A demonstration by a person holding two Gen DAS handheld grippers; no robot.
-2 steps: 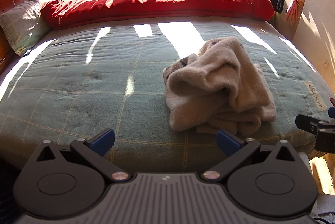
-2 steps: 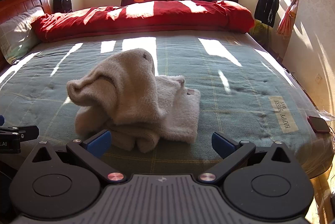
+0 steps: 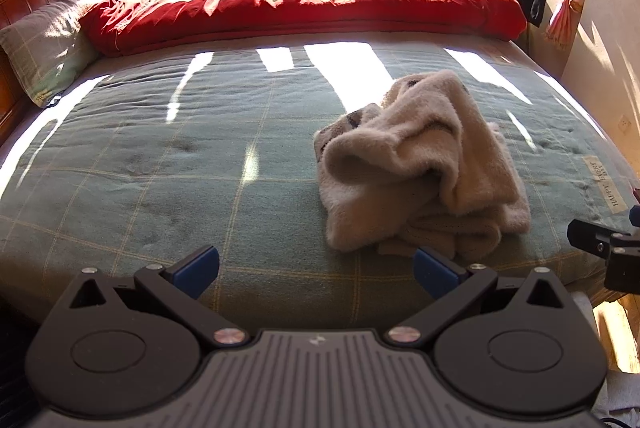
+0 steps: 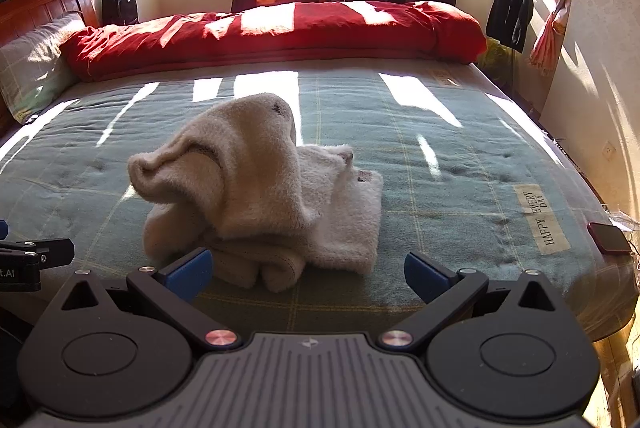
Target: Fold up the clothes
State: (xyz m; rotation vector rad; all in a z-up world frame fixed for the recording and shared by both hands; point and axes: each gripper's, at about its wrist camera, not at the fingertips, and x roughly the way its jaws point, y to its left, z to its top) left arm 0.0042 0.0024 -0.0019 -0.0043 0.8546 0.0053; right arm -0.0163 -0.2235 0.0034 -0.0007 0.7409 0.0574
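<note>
Sunlit green bed is carrying everything: nearest, the left tool and right tool are both gaping wide, gripping nothing. Just beyond, the rumpled cream garment is lying heaped between them, ahead-right of the left tool and ahead-left of the right, about equally near both.

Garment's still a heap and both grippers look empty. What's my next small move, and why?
Probably ease the right gripper forward to the garment and pinch its near edge. Both grippers are open and hold nothing, short of the cloth; the left gripper points mostly at bare bed. The heap is bunched, so it needs spreading before any fold.
</note>
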